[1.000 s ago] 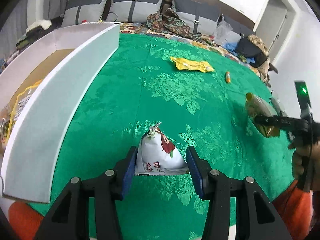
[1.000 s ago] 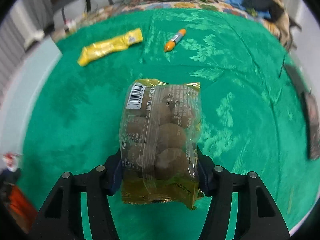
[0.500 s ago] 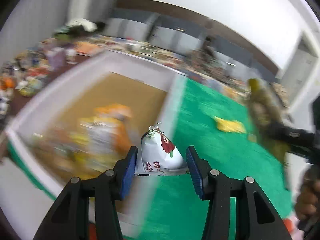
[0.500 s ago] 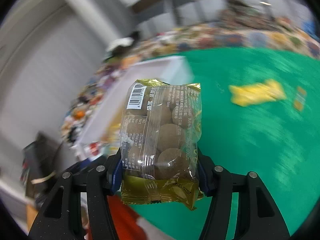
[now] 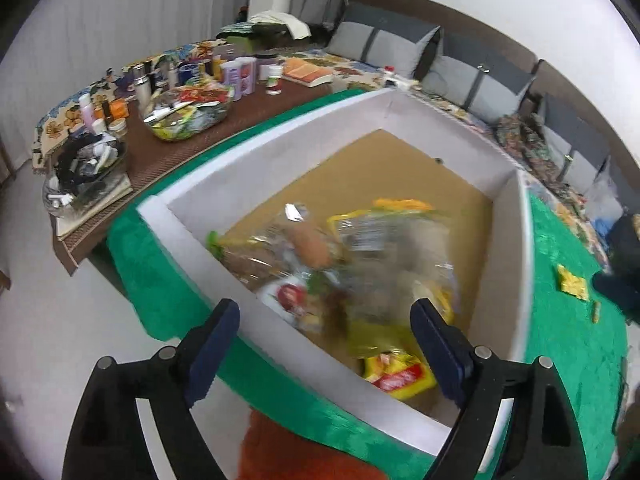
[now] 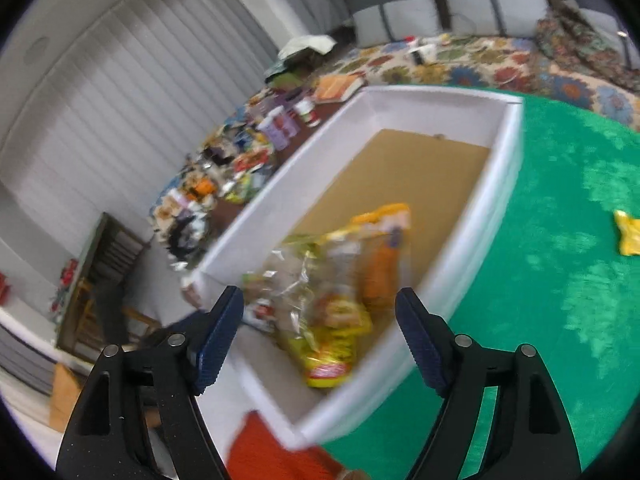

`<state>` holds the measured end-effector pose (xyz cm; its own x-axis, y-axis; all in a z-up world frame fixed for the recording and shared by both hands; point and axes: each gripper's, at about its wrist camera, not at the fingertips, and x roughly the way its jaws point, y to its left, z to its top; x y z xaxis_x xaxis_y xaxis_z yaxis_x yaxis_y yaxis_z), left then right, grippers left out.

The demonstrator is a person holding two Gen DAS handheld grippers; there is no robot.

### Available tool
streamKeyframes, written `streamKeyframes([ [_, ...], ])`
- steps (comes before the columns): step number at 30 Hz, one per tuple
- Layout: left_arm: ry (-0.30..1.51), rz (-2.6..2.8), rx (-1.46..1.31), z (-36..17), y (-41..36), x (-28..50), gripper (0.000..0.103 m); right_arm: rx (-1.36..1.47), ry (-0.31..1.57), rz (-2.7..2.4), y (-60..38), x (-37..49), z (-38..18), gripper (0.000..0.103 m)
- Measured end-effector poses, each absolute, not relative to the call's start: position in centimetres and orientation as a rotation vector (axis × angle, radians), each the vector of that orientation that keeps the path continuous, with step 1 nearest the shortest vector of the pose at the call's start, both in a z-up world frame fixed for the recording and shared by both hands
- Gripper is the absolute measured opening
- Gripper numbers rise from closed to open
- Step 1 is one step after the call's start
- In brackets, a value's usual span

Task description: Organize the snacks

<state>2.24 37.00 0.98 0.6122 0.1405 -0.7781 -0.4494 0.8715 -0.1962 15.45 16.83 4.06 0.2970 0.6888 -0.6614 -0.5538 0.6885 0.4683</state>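
A white box with a brown floor stands on the green tablecloth; it also shows in the right wrist view. A blurred pile of snack packets lies in its near end, also in the right wrist view. My left gripper is open and empty above the box's near wall. My right gripper is open and empty above the same pile. A yellow packet lies on the cloth to the right, and shows in the left wrist view.
A brown side table crowded with bottles, jars and a bowl of packets stands left of the box. Grey sofa cushions and a flowered cover line the back. A small orange tube lies on the cloth far right.
Both grippers swung left from the cloth to over the box and opened. The white packet and the bag of brown balls have left the jaws; both now sit empty.
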Motion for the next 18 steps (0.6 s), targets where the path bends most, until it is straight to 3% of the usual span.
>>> streamKeyframes([
  [3,0.832,0.276,-0.374,2.0,33.4,3.0,0.089,0.070,0.923,0.694,11.9,15.9,1.2,0.081],
  [6,0.818,0.188,-0.296,3.3,28.3,4.1,0.101,-0.070,0.916,0.502,5.8,16.1,-2.8,0.081],
  [12,0.850,0.054,-0.066,2.9,17.5,6.9,0.101,-0.136,0.957,0.203,-8.1,14.6,-8.3,0.081],
  [18,0.902,-0.007,0.024,1.1,10.3,9.2,0.101,-0.047,0.943,0.007,-18.9,12.7,-9.2,0.081],
])
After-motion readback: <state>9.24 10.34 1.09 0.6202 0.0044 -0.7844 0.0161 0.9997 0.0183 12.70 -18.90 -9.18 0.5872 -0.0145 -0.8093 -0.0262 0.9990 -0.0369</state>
